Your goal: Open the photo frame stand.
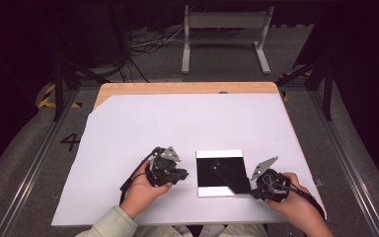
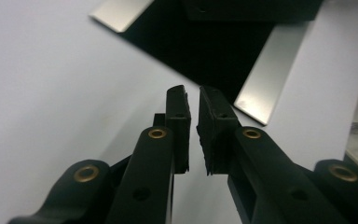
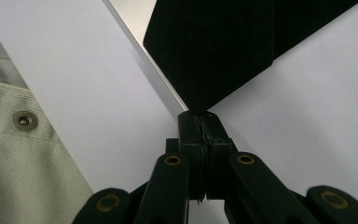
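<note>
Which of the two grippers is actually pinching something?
The right gripper: its jaws are shut on a corner of the black sheet. The left gripper has nothing between its jaws.

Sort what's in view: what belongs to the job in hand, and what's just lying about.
In the job:
- black sheet, its corner pinched by the right tool
- black panel with silver edges under it
- left tool, a narrow gap between its pads, near the panel's edge

Just lying about:
- metal stand on the floor
- cables

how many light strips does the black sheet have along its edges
2. One light strip runs along the far edge of the black sheet, the other light strip along the near edge. The right gripper pinches a black corner beside it.
</note>
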